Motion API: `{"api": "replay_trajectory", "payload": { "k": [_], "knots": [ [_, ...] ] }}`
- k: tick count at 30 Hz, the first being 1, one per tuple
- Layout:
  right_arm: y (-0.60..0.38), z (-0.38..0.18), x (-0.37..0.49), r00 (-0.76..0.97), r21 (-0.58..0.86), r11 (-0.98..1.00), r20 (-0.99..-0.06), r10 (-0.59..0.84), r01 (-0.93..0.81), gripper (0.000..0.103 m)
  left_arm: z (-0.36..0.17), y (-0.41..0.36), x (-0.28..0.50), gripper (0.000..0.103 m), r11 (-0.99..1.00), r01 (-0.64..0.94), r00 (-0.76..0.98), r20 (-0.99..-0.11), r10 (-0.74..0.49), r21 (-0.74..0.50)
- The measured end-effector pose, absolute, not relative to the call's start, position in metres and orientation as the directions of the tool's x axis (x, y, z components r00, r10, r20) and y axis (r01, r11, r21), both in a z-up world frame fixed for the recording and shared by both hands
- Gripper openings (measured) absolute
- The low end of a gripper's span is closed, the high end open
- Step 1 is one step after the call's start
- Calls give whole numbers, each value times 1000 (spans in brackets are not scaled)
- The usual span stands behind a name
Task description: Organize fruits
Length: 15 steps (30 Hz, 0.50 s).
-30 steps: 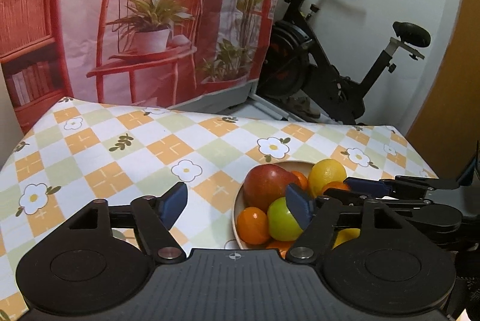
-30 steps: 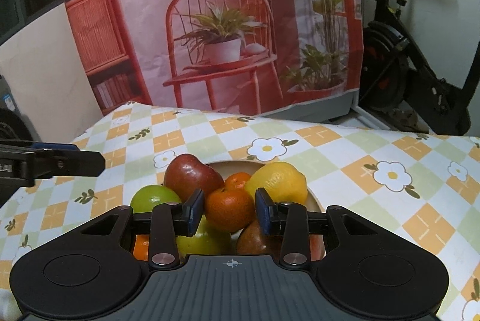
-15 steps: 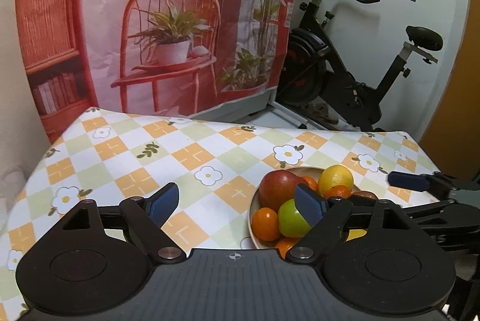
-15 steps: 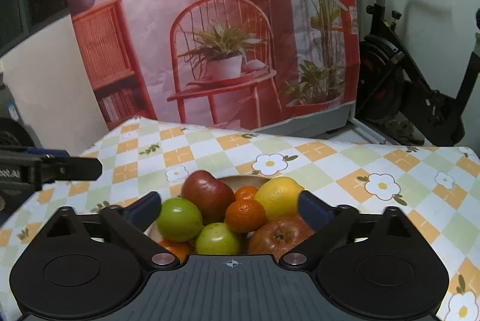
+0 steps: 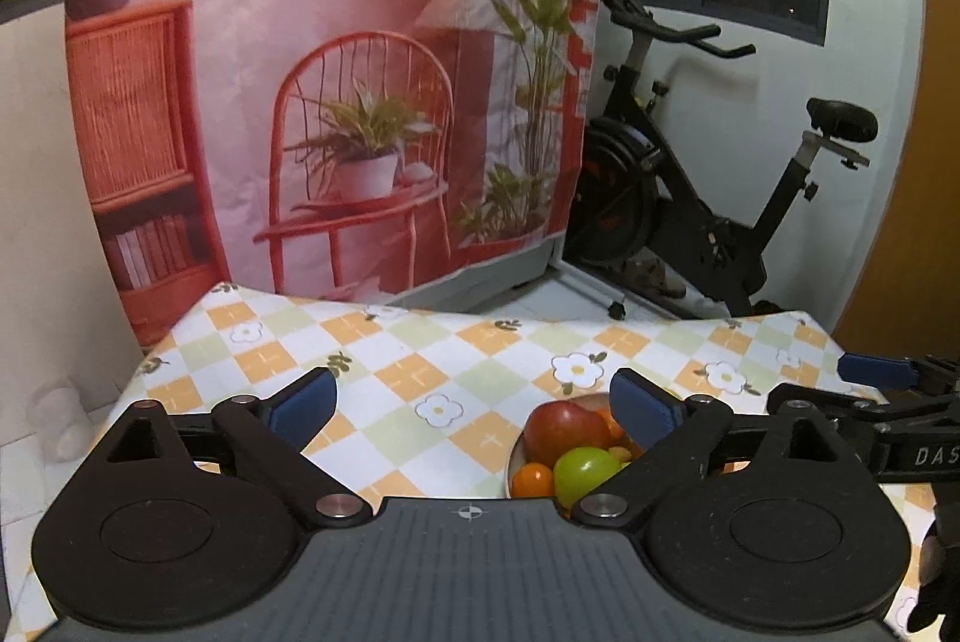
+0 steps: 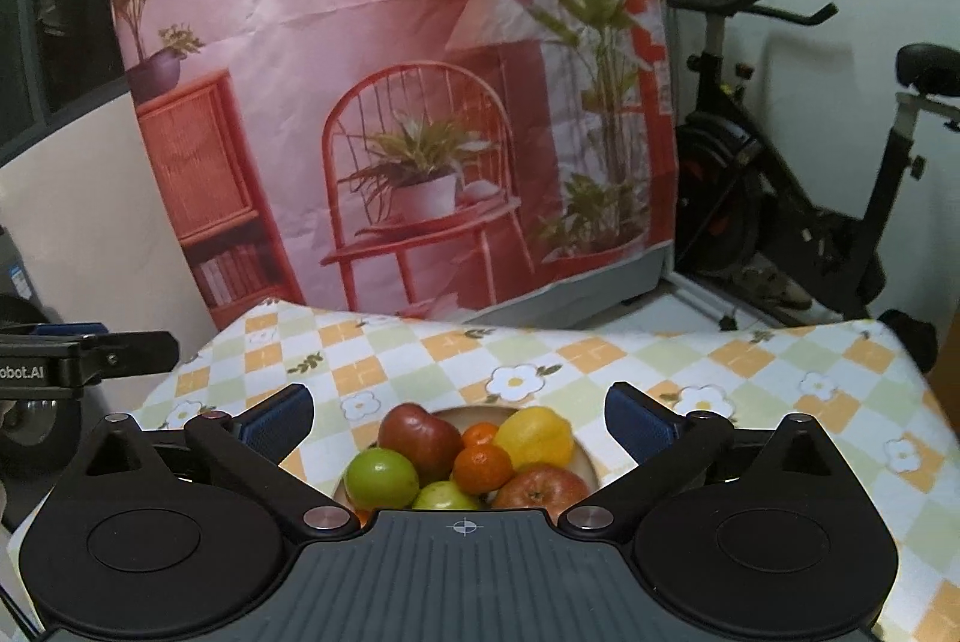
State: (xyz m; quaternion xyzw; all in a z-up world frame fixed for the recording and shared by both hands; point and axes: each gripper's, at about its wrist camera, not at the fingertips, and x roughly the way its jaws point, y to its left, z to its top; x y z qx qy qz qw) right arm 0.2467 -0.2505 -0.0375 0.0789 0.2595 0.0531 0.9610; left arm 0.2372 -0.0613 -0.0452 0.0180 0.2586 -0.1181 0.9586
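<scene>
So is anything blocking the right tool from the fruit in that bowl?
Nothing visible. The right tool is open and empty, and the round cream bowl of piled fruit lies uncovered beyond its fingertips, on the checked floral tablecloth.

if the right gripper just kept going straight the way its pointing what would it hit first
Most likely the fruit heaped in the bowl: the small orange lies about midway between the open right gripper fingers, which hold nothing. Depth is unclear, so the lemon could come first.

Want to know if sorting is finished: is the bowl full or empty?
Full: the bowl is heaped with fruit, including a lemon and a green apple.
</scene>
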Motion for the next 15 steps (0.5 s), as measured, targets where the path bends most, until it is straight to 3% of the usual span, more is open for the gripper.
{"api": "replay_trajectory", "payload": {
  "k": [15],
  "knots": [
    [-241, 9, 222, 879, 131, 990, -465, 109, -54, 103, -17, -51, 210, 103, 982, 188, 860, -482, -168, -8]
  ]
}}
